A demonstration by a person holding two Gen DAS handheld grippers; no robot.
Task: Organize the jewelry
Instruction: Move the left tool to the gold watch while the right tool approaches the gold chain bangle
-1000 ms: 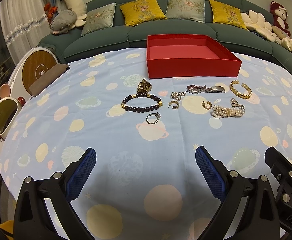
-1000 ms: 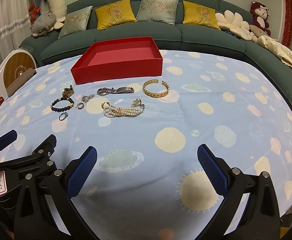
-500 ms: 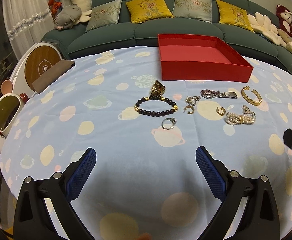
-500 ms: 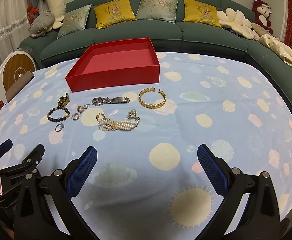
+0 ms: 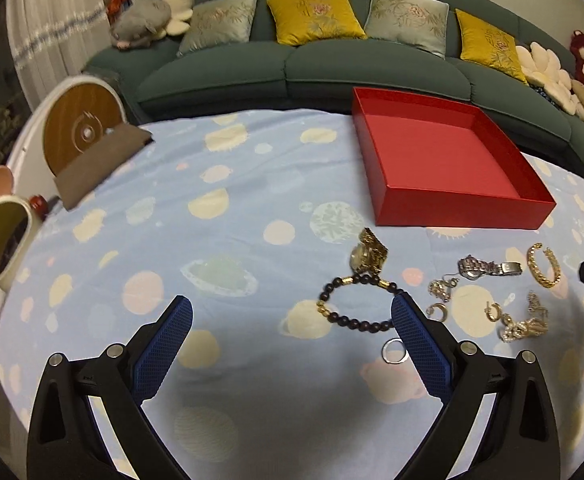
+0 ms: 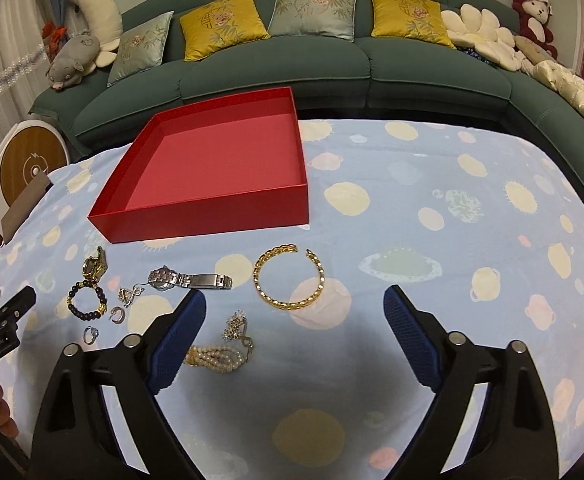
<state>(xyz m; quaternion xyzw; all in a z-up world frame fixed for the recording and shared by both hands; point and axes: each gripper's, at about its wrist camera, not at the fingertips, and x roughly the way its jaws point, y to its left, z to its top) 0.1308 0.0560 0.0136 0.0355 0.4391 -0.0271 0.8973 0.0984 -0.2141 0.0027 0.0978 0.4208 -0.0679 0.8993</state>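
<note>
step: approach | right gripper (image 6: 294, 320) spread, jaws just been narrowing, nothing between – lining up on gold bangle (image 6: 288, 276) | left gripper (image 5: 292, 334) spread, empty | jewelry on desk (image 6: 412, 184) before empty red box (image 6: 212, 208)

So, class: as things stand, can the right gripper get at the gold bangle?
Probably yes. The right gripper is open, its jaws just narrowed, nothing between them, and the gold bangle lies uncovered just ahead.
</note>
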